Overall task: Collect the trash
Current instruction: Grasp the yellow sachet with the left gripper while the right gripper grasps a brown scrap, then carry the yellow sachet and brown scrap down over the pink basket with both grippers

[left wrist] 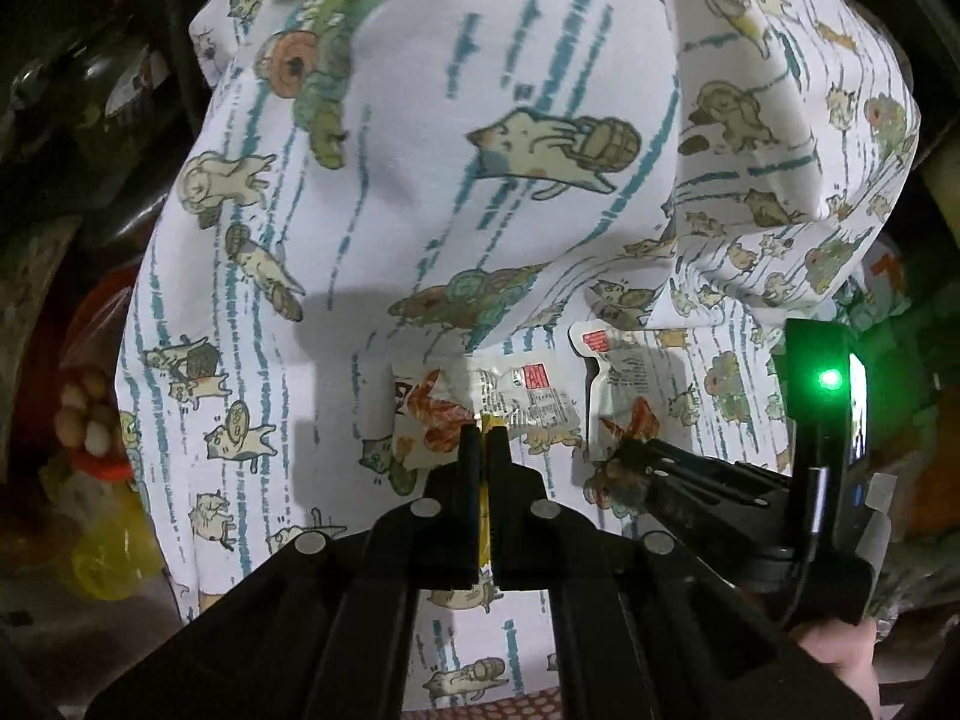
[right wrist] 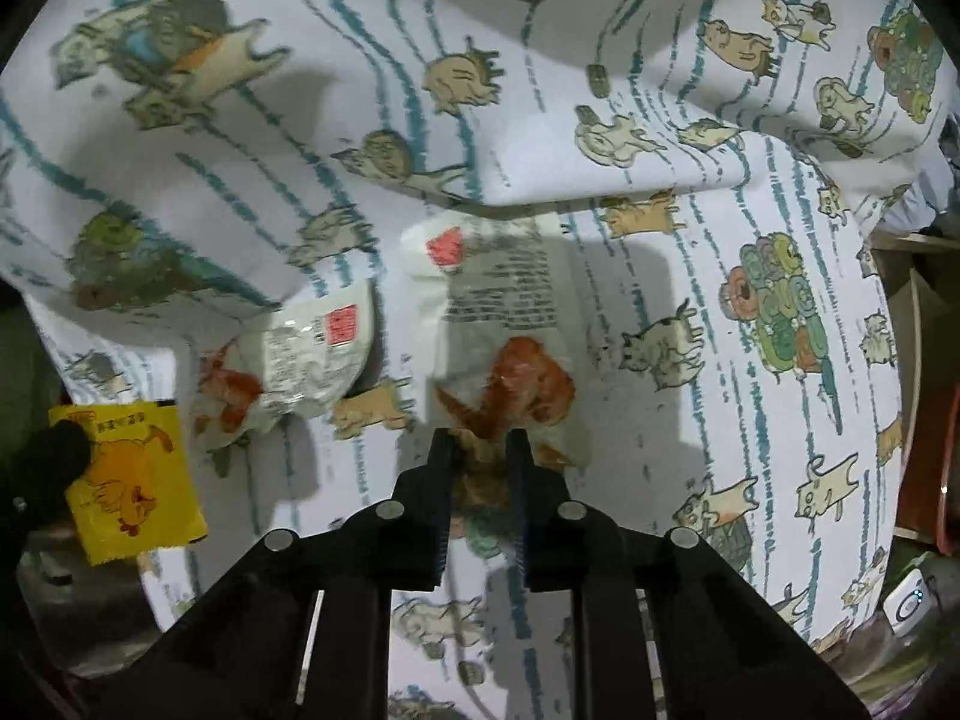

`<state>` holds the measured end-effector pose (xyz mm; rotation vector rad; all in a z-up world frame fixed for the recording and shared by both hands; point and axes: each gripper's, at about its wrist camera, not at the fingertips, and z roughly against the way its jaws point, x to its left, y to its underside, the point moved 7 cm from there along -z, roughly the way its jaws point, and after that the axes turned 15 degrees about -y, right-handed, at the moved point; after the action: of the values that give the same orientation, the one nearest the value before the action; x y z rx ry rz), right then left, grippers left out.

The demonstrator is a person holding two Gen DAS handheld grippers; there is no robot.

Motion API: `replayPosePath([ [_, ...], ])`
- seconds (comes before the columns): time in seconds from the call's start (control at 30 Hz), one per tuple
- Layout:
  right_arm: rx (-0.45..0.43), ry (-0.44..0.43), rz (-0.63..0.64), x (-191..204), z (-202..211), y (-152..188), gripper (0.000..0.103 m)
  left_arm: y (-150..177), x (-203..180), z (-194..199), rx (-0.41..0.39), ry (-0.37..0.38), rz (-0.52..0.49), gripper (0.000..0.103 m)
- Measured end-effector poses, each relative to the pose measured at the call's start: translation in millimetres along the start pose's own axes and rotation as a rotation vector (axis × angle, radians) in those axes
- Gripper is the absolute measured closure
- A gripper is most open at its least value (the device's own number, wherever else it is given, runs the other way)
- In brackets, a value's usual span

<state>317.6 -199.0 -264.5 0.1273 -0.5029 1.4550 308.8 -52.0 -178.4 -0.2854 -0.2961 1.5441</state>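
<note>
No bin or bag for the trash showed in either view. The left gripper [left wrist: 480, 429] was shut tight on a yellow packet [right wrist: 129, 480]. In the left wrist view only a thin yellow edge of it showed between the fingers, but the right wrist view, at about 9 o'clock, showed its whole face with an orange chicken drawn on it. The right gripper [right wrist: 479, 441] had its fingers a little apart around the bottom edge of a flat white wrapper [right wrist: 492, 300]; I could not tell if they pinched it. This wrapper lay on the cat-print cloth [left wrist: 420, 192] with a red prawn picture on it. A crumpled white wrapper [right wrist: 294, 360] lay just beside it, toward 9 o'clock. Only the left wrist view showed a hand [left wrist: 846, 672] at 4 o'clock, a green light [left wrist: 830, 380] at 3 o'clock, and dark clutter around the cloth.
</note>
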Motion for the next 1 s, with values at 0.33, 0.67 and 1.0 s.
replayPosePath([
  [0.33,-0.046,-0.034,0.03,-2,40,7,0.085,3,13,21,-0.054,-0.034,0.029,0.102],
  [0.67,-0.227,-0.086,0.154,41,121,28,0.085,38,13,93,-0.146,0.038,0.103,0.102],
  [1.0,-0.298,-0.132,0.195,57,166,100,0.085,121,21,115,-0.122,0.041,0.093,0.102],
])
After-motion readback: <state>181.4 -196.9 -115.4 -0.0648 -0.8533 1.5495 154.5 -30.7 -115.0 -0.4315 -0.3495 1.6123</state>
